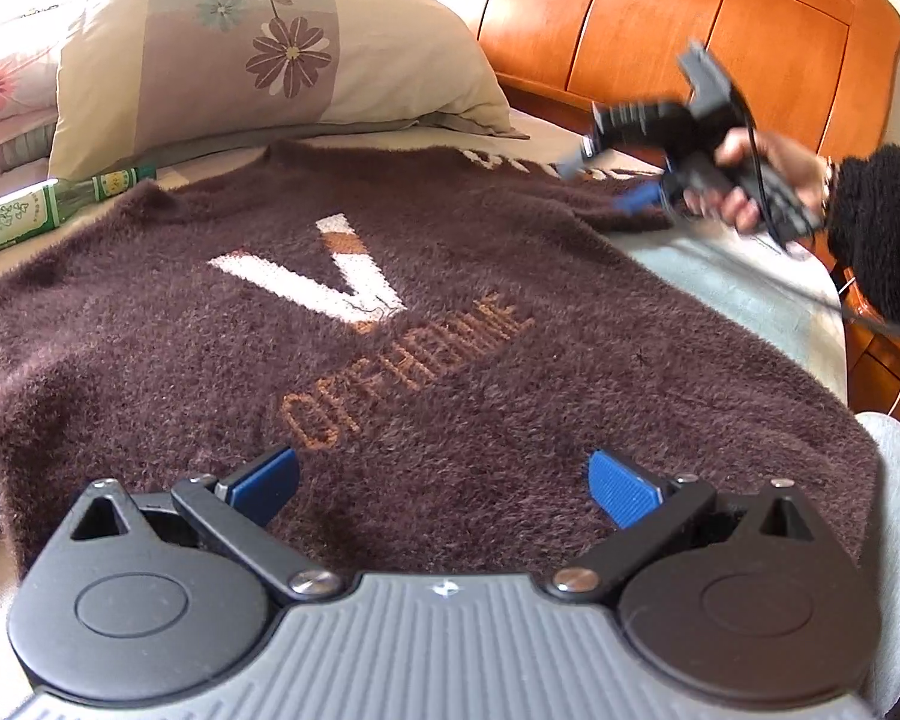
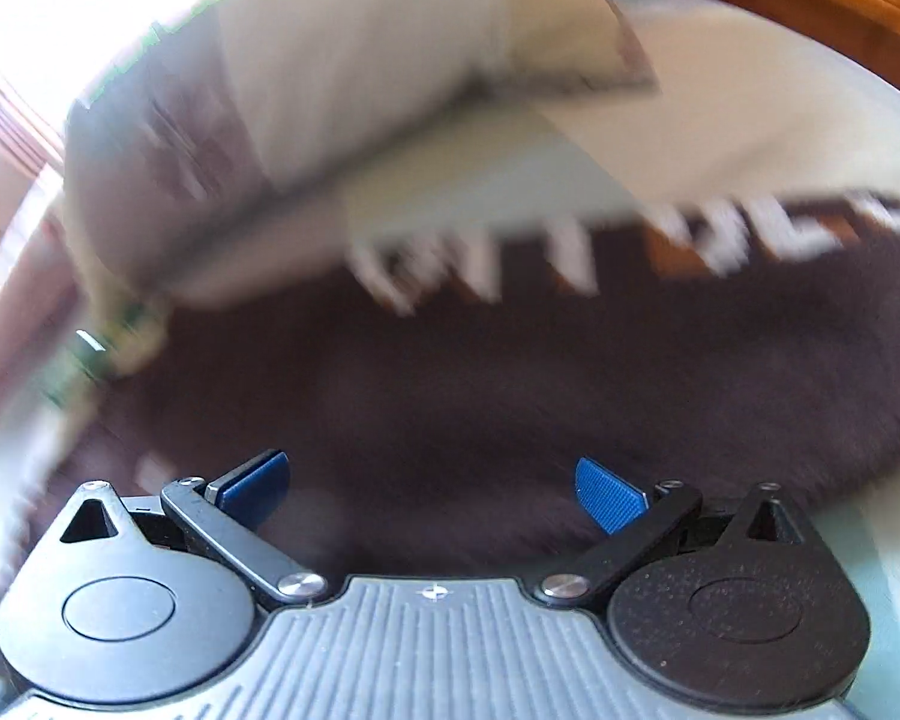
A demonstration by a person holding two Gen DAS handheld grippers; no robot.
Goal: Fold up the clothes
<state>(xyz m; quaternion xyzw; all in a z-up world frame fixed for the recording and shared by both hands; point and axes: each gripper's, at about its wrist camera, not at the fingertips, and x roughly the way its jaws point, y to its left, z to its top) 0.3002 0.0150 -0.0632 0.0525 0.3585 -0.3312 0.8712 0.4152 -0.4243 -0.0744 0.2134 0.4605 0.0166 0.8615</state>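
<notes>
The sweater (image 1: pixel 426 324) lay flat on the bed (image 1: pixel 744 282). Both claws gaped empty: left claw (image 1: pixel 444 483) at the hem, right claw (image 2: pixel 432 489) near the far edge. Pinching matching edges evenly would probably keep the fold square.

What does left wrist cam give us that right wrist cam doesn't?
Left wrist only: the white V and OFFHOME lettering on the sweater, the flowered pillow, the headboard, the right tongs in a hand, and the open left tongs.

Right wrist only: its own open tongs, everything else motion-blurred.

Both: the brown sweater and the green bottle.
</notes>
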